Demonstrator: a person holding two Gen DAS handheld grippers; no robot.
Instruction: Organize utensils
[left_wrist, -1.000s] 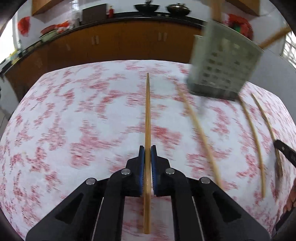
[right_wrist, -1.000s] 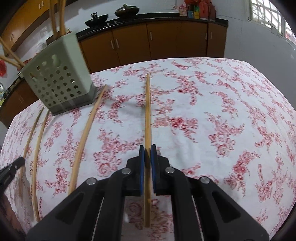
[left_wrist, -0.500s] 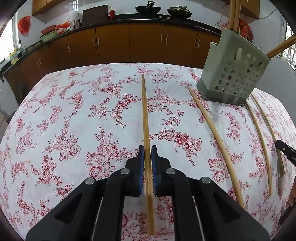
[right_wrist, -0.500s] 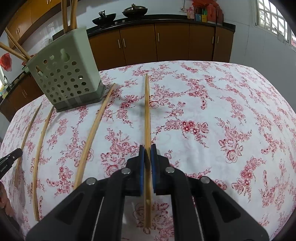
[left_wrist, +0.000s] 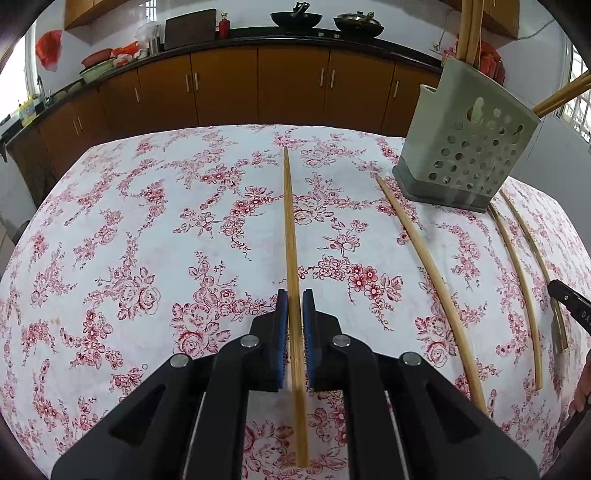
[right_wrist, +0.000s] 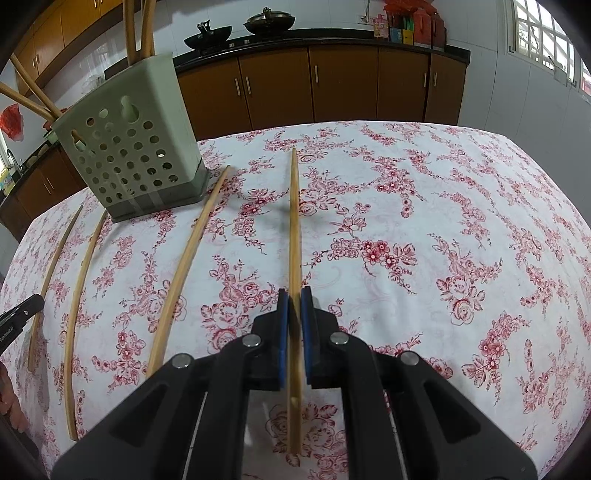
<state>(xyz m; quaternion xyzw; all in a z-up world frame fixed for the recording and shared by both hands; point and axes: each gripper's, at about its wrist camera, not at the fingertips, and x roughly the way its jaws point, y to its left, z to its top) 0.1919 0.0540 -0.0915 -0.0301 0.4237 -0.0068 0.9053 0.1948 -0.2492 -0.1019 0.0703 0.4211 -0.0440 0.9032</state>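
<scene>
My left gripper (left_wrist: 294, 295) is shut on a bamboo chopstick (left_wrist: 290, 221), which sits slightly slanted between the blue pads and points out over the flowered tablecloth (left_wrist: 129, 240). My right gripper (right_wrist: 294, 293) is shut on a second chopstick (right_wrist: 294, 221), held just above the cloth. A grey-green perforated utensil holder (left_wrist: 465, 147) (right_wrist: 133, 147) stands between the two grippers at the back, with several chopsticks upright in it. Two loose chopsticks (left_wrist: 428, 266) (left_wrist: 517, 273) lie on the cloth, one on each side of the holder. One of the right gripper's fingers (left_wrist: 570, 308) shows at the left wrist view's right edge.
Brown kitchen cabinets (left_wrist: 288, 85) with a dark counter, woks and jars run behind the table. The table's far edge is just beyond the chopstick tips. A person's hand (right_wrist: 11, 406) shows at the left edge of the right wrist view.
The left wrist view was blurred a second ago and is sharp now. Its chopstick has tilted a little between the pads. The right gripper has kept still with its chopstick.
</scene>
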